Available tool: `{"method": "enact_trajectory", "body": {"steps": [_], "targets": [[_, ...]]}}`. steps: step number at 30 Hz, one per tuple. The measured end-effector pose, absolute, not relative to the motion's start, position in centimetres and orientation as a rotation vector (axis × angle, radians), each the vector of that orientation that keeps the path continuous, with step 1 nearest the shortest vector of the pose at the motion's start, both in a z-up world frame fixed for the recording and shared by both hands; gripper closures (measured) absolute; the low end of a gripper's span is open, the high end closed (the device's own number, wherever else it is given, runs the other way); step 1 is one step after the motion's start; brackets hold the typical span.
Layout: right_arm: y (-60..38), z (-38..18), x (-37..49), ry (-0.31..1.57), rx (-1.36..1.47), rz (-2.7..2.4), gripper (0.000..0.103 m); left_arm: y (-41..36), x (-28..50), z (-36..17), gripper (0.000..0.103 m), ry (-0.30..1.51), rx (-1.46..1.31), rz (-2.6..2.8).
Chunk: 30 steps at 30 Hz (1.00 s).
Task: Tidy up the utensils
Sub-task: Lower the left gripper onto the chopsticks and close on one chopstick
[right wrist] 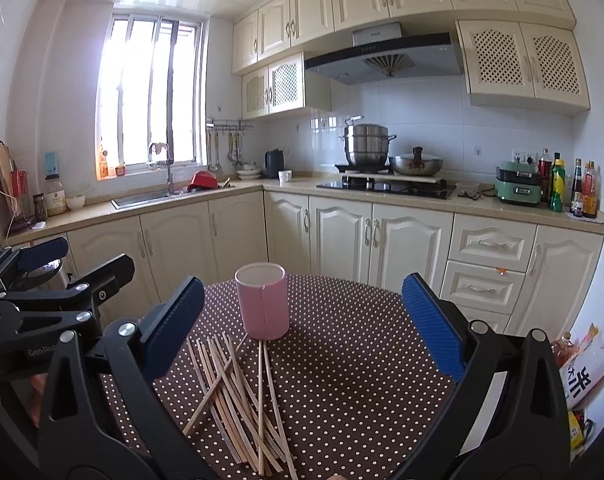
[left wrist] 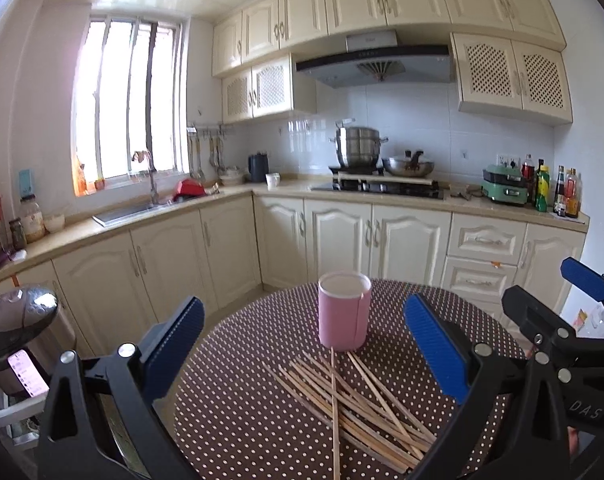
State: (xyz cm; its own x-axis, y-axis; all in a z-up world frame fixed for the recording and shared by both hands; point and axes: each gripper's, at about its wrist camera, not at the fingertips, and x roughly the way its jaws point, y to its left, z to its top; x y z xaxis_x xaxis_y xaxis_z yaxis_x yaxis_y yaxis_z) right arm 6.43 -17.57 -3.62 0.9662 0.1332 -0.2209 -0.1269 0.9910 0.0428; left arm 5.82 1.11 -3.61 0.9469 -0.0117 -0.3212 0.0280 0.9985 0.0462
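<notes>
A loose pile of several wooden chopsticks [left wrist: 353, 404] [right wrist: 242, 396] lies crossed on the round brown polka-dot table [left wrist: 254, 424] [right wrist: 361, 380]. Just behind the pile stands an upright pink cylindrical holder [left wrist: 343, 311] [right wrist: 262, 300], its inside not visible. My left gripper [left wrist: 303, 344] hovers open above the near side of the table, blue pads wide apart with nothing between them. My right gripper [right wrist: 303, 324] is likewise open and empty, held to the right of the pile. Each gripper shows at the edge of the other's view, the right gripper [left wrist: 557, 304] and the left gripper [right wrist: 58, 264].
Cream kitchen cabinets [right wrist: 341, 232] and a counter run behind the table, with a sink [right wrist: 150, 198], hob and pots [right wrist: 369, 148]. A metal bin [left wrist: 18, 320] stands left of the table. Bags and bottles [right wrist: 581, 368] sit on the floor to the right.
</notes>
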Motion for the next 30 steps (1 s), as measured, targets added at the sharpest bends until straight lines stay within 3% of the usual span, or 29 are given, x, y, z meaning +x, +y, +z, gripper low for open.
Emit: {"method": "enact_trajectory", "body": {"steps": [11,13,15,16,18,25,30], "targets": [[-17.9,-9.2,11.8,0.440,0.025,0.128,0.006,3.2,13.5,-12.0,0.005,0.695,0.015,-0.087],[-17.9,-10.4,13.0,0.489,0.033,0.137,0.006,3.1,14.7,-13.5,0.011,0.743,-0.009,-0.123],[-17.9,-11.3,13.8,0.522,0.040,0.153,0.006,2.9,16.1,-15.0,0.033,0.803,-0.024,-0.149],[-17.9,-12.1,14.5,0.552,0.046,0.170,0.006,2.6,16.8,-15.6,0.038,0.826,-0.025,-0.157],[-17.8,-13.0,15.5,0.588,0.052,0.197,0.014,2.1,18.4,-17.3,0.054,0.881,-0.023,-0.176],[-17.7,-15.3,18.1,0.691,0.070,0.268,0.033,0.3,21.4,-19.5,0.066,0.944,0.037,-0.197],[-17.6,-15.9,19.6,0.726,0.092,0.323,0.034,-0.2,22.8,-20.8,0.075,0.994,0.054,-0.191]]}}
